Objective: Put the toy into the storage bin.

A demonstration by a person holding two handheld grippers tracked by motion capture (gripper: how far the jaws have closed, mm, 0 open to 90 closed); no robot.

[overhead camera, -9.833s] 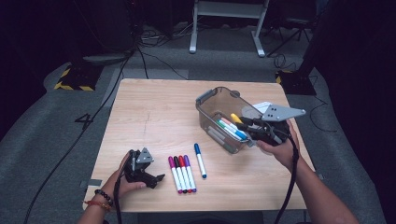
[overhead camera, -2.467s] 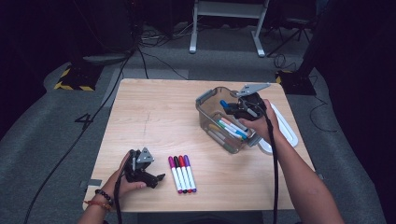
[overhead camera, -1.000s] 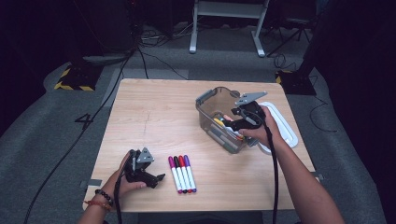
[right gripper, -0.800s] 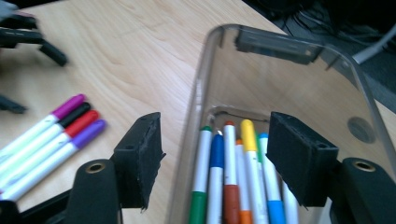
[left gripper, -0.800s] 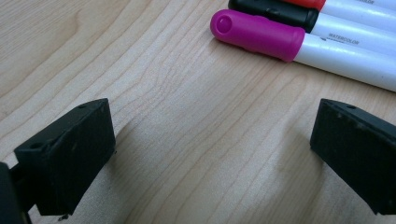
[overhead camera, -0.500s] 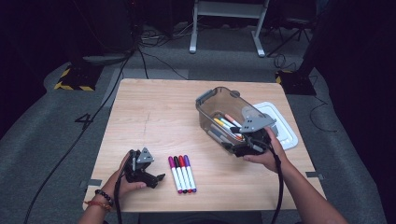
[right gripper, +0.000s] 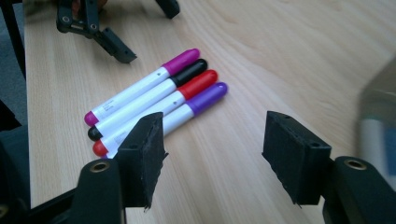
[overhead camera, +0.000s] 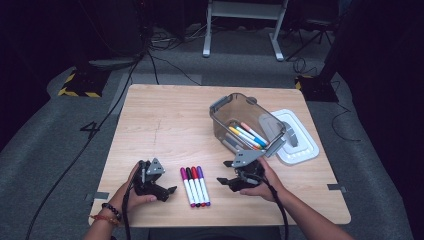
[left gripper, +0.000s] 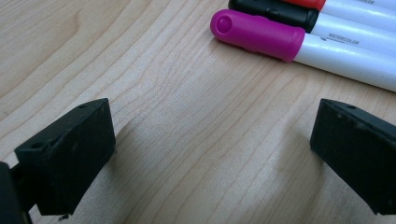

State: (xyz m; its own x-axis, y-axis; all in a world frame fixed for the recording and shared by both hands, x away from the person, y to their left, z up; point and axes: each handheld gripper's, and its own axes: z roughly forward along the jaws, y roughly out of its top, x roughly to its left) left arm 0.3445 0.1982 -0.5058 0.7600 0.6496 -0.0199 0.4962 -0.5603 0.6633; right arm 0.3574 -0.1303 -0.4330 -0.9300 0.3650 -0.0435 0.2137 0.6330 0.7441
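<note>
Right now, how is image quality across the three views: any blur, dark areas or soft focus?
High view: table evenly lit, surroundings very dark. Left gripper view: magenta marker and wood grain sharp, soft shadows by the jaws. Right gripper view: markers sharp, bin at the right edge blurred.

Two black hand-held grippers at the bottom of the high view: left gripper [overhead camera: 167,191] lower left of centre, right gripper [overhead camera: 223,181] lower centre. Each topped by a grey three-cornered plate [overhead camera: 246,157], each trailing a black cable [overhead camera: 278,205] toward the bottom edge. Bare forearms, no sleeves; a dark beaded bracelet [overhead camera: 111,209] and a red-and-yellow band on the left wrist, bottom left. Close up in the right gripper view, blocky matte-black pads [right gripper: 296,157] with rough, worn edges, carried on glossy black links with metal-ringed pivot holes [right gripper: 100,166]. In the left gripper view, the same squared black pads [left gripper: 67,153], small holes at the corners.
</note>
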